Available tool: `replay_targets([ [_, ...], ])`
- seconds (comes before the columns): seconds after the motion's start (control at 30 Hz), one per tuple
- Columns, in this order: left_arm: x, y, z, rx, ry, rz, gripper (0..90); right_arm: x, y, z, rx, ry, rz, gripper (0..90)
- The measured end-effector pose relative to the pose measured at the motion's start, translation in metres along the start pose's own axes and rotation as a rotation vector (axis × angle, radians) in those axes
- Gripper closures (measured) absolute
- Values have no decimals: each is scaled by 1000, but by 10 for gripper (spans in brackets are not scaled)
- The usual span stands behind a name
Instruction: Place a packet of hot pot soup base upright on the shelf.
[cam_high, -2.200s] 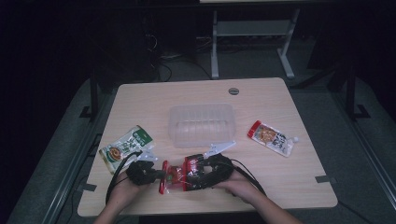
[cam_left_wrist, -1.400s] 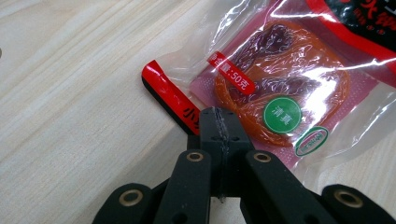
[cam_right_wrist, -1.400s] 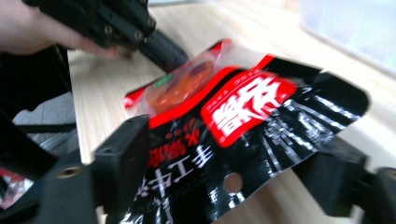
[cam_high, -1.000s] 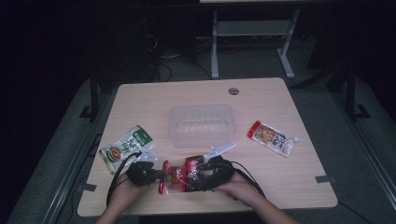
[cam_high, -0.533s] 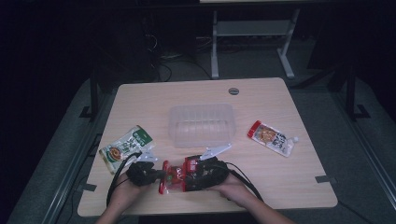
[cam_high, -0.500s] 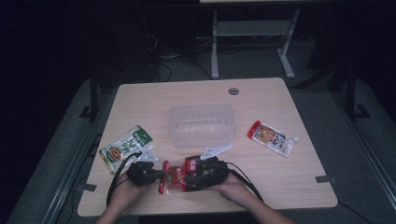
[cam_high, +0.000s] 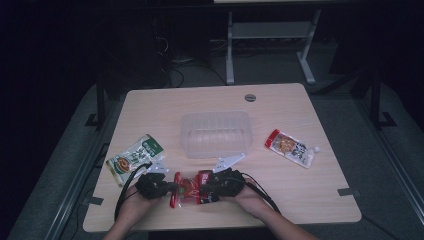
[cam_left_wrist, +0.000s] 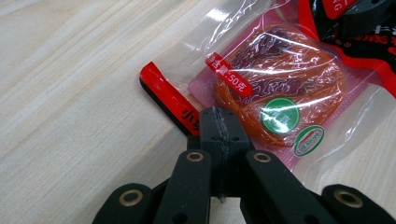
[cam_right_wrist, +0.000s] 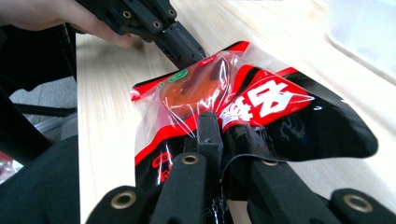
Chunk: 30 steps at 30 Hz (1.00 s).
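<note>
Near edge of the wooden surface (cam_high: 320, 200), seen from above: a red-and-black snack packet (cam_high: 192, 187) lies flat between two hand-held grippers. The left hand-held gripper (cam_left_wrist: 218, 122) is clamped on the packet's clear sealed end, its jaws pressed together over the film beside the orange food piece (cam_left_wrist: 280, 100) inside. The right hand-held gripper (cam_right_wrist: 208, 125) has just been closing and now pinches the film on the printed side of the same packet, near the large white lettering; its jaws meet on a fold of plastic. Both grips thus sit on opposite ends of one pouch, which suggests it is about to be pulled apart or lifted. Risks, as judged from this arrangement: the film is thin and glossy, so either grip could slip off under tension; the right jaws appear to hold only a loose fold, so a pull might crumple the pouch rather than open it; an uneven pull could tear the film across the food and spill it onto the surface. Farther back stand a clear plastic container (cam_high: 216, 134), well apart from the packet, with a green packet (cam_high: 134, 159) to the left and another small packet (cam_high: 290, 148) to the right, both untouched.
</note>
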<state>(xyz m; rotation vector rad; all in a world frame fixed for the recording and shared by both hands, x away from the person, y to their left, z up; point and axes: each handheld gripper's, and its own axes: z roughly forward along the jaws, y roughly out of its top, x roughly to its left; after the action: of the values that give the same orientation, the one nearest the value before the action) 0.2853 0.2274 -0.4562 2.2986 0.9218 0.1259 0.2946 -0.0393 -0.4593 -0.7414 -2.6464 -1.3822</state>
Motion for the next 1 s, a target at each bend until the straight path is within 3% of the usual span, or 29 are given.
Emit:
replay_targets([
  [0.2, 0, 1, -1, 14, 10, 23, 898, -2, 4, -3, -12, 37, -11, 888],
  [0.33, 5, 1, -7, -23, -1, 15, 898, -3, 7, -10, -41, 72, -7, 897],
  [0.57, 5, 1, -13, -43, -10, 27, 896, -6, 13, -25, -104, 117, -2, 899],
  [0.7, 5, 1, -14, -52, -23, 29, 895, -5, 17, -31, -111, 123, -13, 900],
  [1.0, 4, 0, -15, -80, -33, 25, 724, -6, 23, -49, -145, 121, -37, 900],
])
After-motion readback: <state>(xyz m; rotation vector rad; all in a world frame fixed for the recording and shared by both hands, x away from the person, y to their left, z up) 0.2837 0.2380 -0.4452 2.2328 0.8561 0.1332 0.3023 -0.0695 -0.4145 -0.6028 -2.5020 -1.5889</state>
